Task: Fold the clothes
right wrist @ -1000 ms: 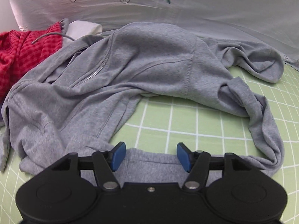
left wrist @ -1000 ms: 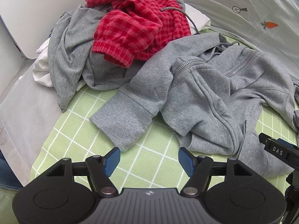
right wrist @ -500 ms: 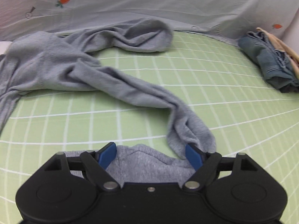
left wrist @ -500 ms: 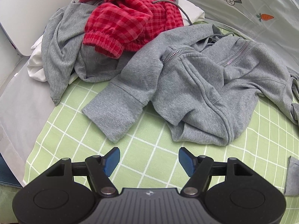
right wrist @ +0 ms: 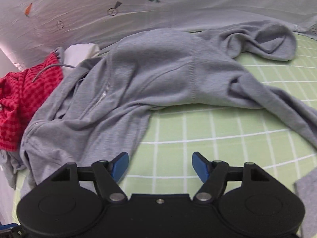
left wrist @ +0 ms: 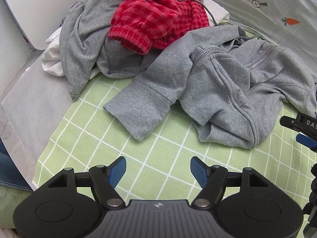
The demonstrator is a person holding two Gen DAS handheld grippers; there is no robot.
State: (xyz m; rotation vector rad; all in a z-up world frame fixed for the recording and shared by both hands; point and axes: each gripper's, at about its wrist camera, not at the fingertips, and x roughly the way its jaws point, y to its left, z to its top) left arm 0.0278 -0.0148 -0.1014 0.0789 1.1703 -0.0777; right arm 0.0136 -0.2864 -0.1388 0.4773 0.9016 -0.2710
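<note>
On green checked sheet (left wrist: 150, 158): grey hoodie (left wrist: 227, 91), red checked garment (left wrist: 158, 17).

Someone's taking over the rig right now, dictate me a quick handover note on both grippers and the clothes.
Left gripper: open, nothing between the pads, over bare green checked sheet; its jaws have just been opening.
Right gripper: open and empty, jaws just closing slightly, over the sheet beside the hoodie's hem.
Grey zip hoodie: crumpled and unfolded on the sheet, one sleeve stretched toward the left gripper.
Pile behind it: red checked garment on top of another grey garment and something white.
Done: nothing folded in view.
Left: spread the hoodie flat, fold it, then work through the pile.
</note>
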